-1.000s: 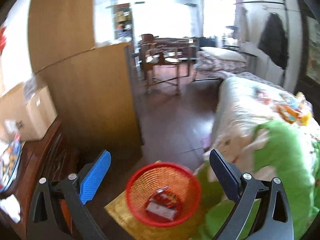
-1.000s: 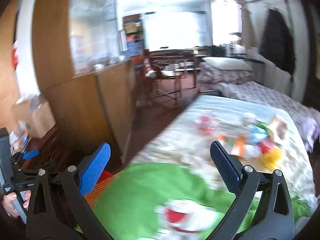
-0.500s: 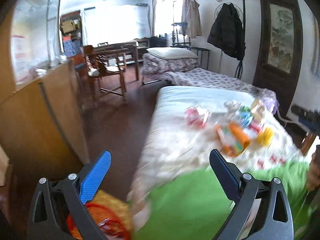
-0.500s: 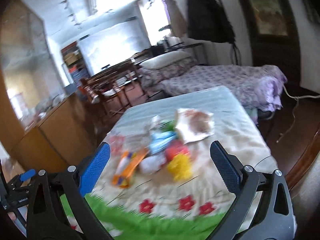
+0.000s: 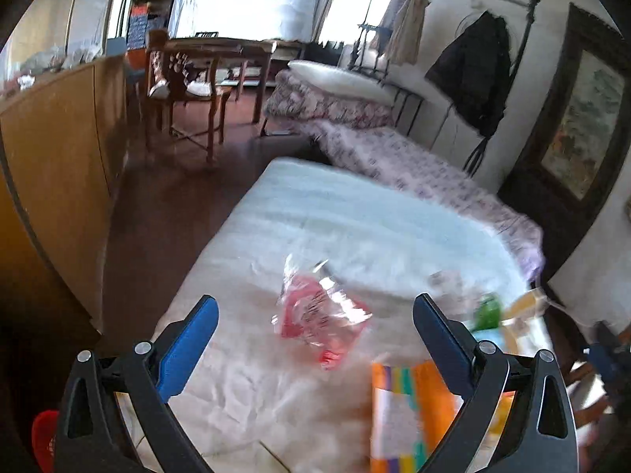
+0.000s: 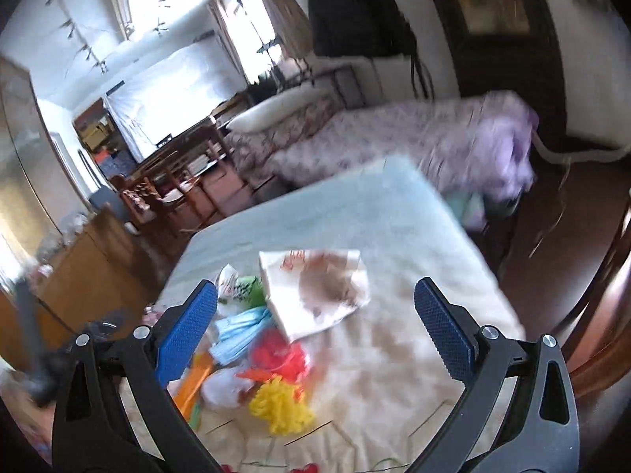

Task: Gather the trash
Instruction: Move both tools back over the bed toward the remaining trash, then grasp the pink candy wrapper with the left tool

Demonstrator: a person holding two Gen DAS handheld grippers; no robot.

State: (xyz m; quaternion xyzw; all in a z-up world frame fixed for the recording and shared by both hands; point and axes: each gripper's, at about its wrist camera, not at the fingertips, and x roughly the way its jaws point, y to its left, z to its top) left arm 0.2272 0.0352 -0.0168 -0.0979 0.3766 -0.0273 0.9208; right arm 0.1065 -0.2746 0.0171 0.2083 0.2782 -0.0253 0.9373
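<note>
Floor (image 5: 165, 213) runs bare along the bed's (image 5: 355, 220) left edge, the left gripper (image 5: 313, 329) gapes empty over a red wrapper (image 5: 319, 315), and the right gripper (image 6: 315, 315), jaws apart, hovers above the trash pile (image 6: 272, 339) mid-bed.

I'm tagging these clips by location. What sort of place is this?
Most likely a lived-in bedroom that doubles as a dining space: trash is scattered on a bed, a second bed with a pillow stands behind, beside a wooden table and chair.
</note>
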